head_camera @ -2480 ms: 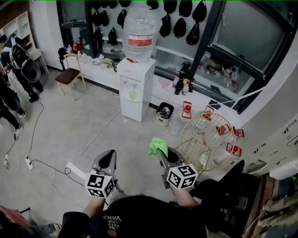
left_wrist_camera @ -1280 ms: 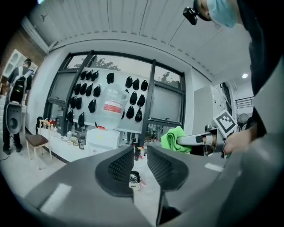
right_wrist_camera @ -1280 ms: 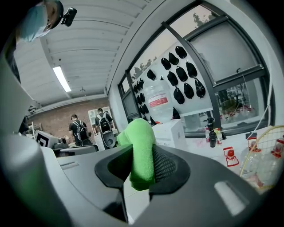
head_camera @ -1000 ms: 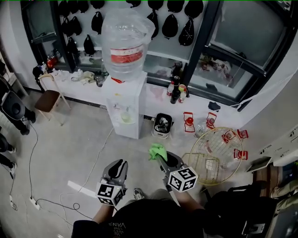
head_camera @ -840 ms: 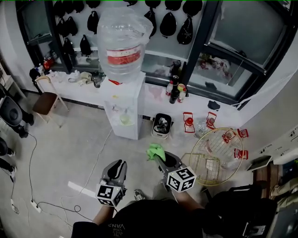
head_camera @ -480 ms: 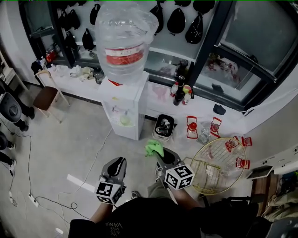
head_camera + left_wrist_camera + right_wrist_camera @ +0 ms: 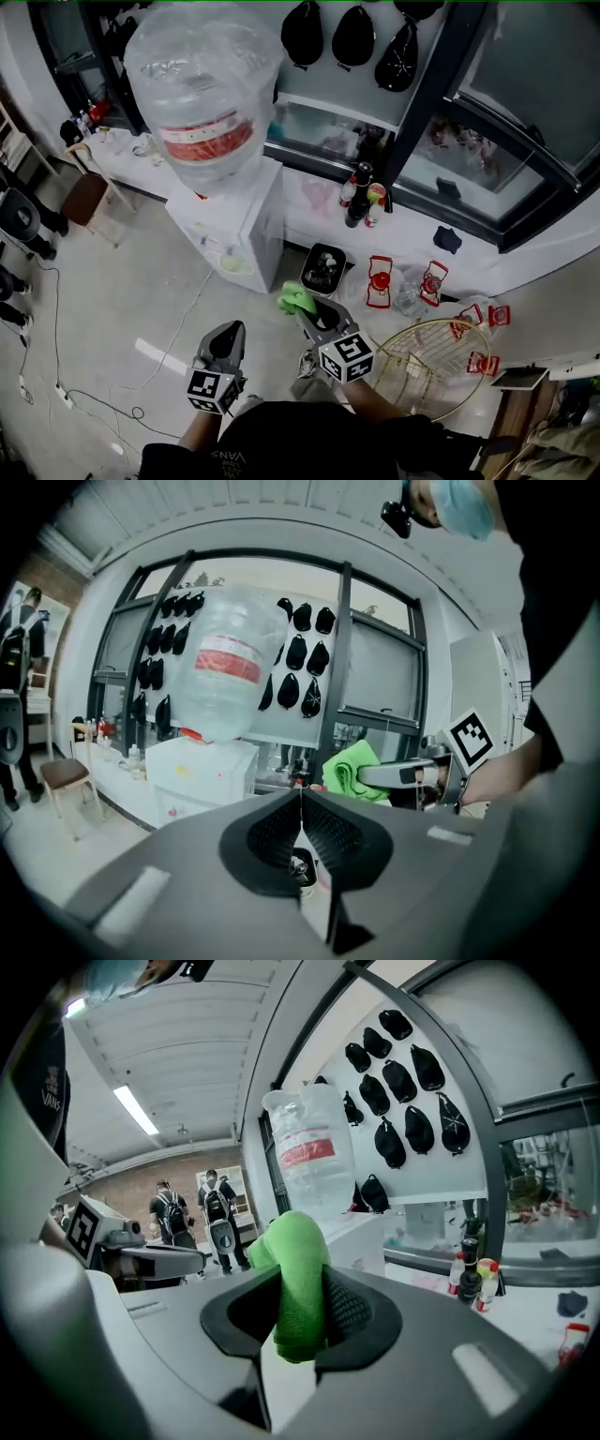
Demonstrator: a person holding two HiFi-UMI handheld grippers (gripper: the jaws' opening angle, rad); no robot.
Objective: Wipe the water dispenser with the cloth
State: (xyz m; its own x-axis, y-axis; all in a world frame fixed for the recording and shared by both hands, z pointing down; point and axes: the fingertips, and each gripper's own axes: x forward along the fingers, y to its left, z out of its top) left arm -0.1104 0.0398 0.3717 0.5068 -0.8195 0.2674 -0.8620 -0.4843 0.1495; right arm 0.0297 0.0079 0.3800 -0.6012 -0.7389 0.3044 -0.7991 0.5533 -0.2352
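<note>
The white water dispenser (image 7: 236, 223) stands against the counter with a big clear bottle (image 7: 202, 89) on top; it also shows in the left gripper view (image 7: 197, 771) and the right gripper view (image 7: 366, 1232). My right gripper (image 7: 300, 305) is shut on a bright green cloth (image 7: 293, 299), bunched between the jaws (image 7: 300, 1283), a short way in front of the dispenser and apart from it. My left gripper (image 7: 228, 337) hangs lower left, jaws shut with nothing between them (image 7: 300, 803).
A small bin (image 7: 324, 268) sits right of the dispenser. Bottles (image 7: 359, 195) stand on the ledge. A gold wire basket (image 7: 433, 361) and red lanterns (image 7: 381, 279) lie at right. A cable (image 7: 178, 319) runs over the floor. A chair (image 7: 86, 192) and people (image 7: 216, 1208) are at left.
The dispenser has grown larger and nearer in the head view as I walked toward it. Both grippers kept their pose, the right still holding the cloth.
</note>
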